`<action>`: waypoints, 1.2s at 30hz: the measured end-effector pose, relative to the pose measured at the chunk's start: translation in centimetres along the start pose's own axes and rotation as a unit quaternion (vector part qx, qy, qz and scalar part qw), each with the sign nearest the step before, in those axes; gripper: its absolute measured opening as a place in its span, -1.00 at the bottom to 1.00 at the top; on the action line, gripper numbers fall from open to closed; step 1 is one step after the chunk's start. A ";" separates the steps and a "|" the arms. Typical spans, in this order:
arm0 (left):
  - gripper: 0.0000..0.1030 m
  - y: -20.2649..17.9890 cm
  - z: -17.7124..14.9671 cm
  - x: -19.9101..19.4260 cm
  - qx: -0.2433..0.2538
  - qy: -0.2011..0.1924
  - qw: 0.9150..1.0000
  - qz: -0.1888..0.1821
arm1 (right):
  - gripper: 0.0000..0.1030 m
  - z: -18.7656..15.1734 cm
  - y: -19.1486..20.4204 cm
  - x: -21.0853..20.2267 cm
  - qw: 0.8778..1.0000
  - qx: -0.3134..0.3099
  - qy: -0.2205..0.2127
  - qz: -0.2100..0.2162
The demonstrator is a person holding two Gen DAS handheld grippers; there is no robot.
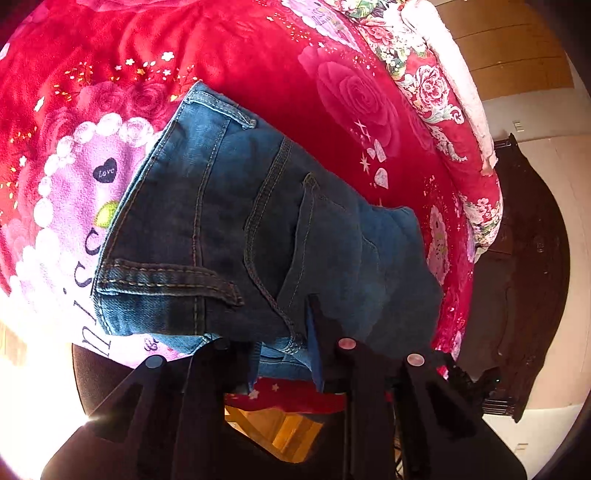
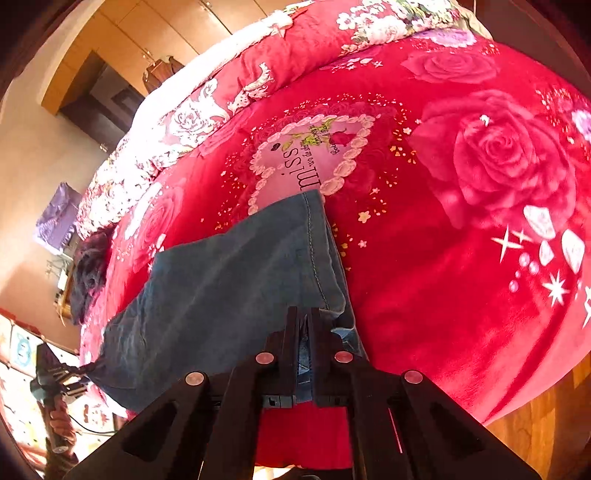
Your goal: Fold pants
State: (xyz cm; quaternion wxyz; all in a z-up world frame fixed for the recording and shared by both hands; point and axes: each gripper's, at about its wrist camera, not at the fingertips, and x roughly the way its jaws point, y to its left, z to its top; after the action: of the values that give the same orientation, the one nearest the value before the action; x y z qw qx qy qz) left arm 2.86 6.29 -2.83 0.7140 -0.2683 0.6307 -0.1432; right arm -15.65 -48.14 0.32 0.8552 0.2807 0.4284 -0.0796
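In the left wrist view, the left gripper [image 1: 284,343] is closest to us at the bottom. Its two black fingers are squeezed onto the near edge of the jeans [image 1: 236,236]. A bit of blue cloth hangs down between the fingers. The jeans are folded into a thick pile, and they lie on the bed. You can see the waistband [image 1: 218,103] at the far end, a belt loop [image 1: 166,280] near the left side, and yellow stitching that curves down the middle. Under the jeans is a red blanket [image 1: 258,48] with big roses on it. To the left of the jeans, the blanket has a pink heart with white pearls [image 1: 66,155] around it. Farther off on the right is a flowery quilt [image 1: 436,92] along the edge of the bed. Past that is a dark wooden board [image 1: 524,258] and a pale wall.

In the right wrist view, the right gripper [image 2: 303,325] is clenched tight on the other edge of the jeans [image 2: 221,280]. The cloth is pinched in the thin gap between its fingers. The blue cloth spreads out to the left, and the hem [image 2: 314,206] reaches up toward the pink heart. At the far left, the left gripper [image 2: 62,373] bites the corner of the jeans. Beyond the jeans the red blanket [image 2: 461,258] covers the bed. Farthest away are brown wooden cupboards [image 2: 147,33].
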 end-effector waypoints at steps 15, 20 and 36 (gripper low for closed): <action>0.04 1.6 -3.4 -1.4 0.051 0.053 0.997 -0.031 | 0.05 -3.9 -5.3 -0.6 0.989 0.139 0.023 0.056; 0.04 -4.0 -4.0 0.0 0.128 0.084 0.988 -0.039 | 0.05 -5.4 -6.4 1.6 0.979 0.189 0.054 0.053; 0.04 -33.6 -4.6 17.4 0.444 0.186 0.873 0.075 | -0.06 -7.4 -6.9 6.3 0.940 0.284 -0.059 0.178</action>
State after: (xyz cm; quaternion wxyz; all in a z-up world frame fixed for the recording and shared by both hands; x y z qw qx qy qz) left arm 5.75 -31.43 1.54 0.6362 0.1570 0.6400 -0.4012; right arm -19.45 -49.11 -10.96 0.7640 0.5782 0.2800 -0.0602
